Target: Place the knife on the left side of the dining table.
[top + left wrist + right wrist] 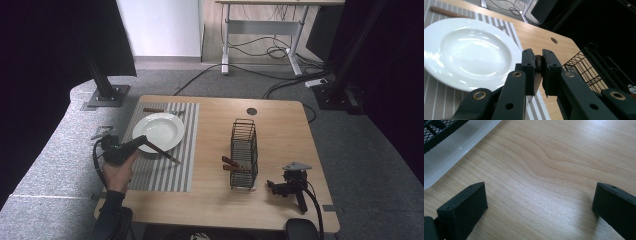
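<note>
On the table [280, 125], the black wire basket [244, 152] stands to the right of the striped placemat [170, 170] and the white plate [159, 131]. The left tool [134, 144], nearer the plate, is pinching a wooden-handled utensil [162, 152] whose long axis runs right, toward the basket. The right tool [286, 187], jaws spread and empty, rests just beside the basket's near right corner.

1. One white plate [158, 131].
2. One striped placemat [170, 170].
3. One black wire basket [244, 154].
4. Four brown-handled utensils: one clamped in the left gripper [142, 143], one beyond the plate [154, 110], two in the basket [230, 164].
5. Two grippers, counting the right gripper [272, 186].
6. One wooden counter [280, 135].
</note>
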`<state>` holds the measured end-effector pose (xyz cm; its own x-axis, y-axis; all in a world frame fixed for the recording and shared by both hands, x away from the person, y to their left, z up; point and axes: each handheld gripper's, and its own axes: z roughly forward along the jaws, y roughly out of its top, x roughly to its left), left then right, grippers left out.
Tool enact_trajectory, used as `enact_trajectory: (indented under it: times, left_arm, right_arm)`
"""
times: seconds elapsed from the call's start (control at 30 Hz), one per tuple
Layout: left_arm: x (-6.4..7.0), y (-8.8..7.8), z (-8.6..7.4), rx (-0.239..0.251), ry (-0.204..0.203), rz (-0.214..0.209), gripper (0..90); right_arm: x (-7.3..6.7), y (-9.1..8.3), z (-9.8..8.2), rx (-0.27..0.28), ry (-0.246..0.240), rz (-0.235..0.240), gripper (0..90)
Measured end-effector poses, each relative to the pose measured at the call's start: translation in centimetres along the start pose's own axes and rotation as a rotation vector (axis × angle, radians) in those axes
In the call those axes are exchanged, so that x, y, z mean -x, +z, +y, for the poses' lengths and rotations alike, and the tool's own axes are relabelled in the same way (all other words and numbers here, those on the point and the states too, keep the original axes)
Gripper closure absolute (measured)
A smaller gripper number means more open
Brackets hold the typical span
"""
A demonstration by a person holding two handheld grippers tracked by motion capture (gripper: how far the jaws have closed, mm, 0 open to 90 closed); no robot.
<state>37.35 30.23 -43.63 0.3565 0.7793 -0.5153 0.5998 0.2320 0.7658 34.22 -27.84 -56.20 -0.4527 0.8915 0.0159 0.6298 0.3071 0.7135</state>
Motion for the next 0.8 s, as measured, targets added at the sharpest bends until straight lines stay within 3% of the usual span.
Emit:
enact_trajectory:
  times: [0.23, 0.37, 0.53, 0.8]
  left_arm:
    - [-1.0, -0.2, -0.3, 0.006, 0.007, 0.035, 79.0]
    - [-1.6, -0.1, -0.6, 0.013, 0.036, 0.090, 76.8]
    - [-2.9, 0.1, -1.1, 0.020, 0.039, 0.132, 73.2]
    - [-4.6, 0.5, -1.9, 0.022, 0.038, 0.167, 69.1]
  right_arm:
    - [0.0, 0.0, 0.0, 0.000, 0.000, 0.000, 0.0]
    - [0.0, 0.0, 0.0, 0.000, 0.000, 0.000, 0.0]
    - [0.0, 0.0, 0.0, 0.000, 0.000, 0.000, 0.0]
    - [0.0, 0.0, 0.0, 0.000, 0.000, 0.000, 0.0]
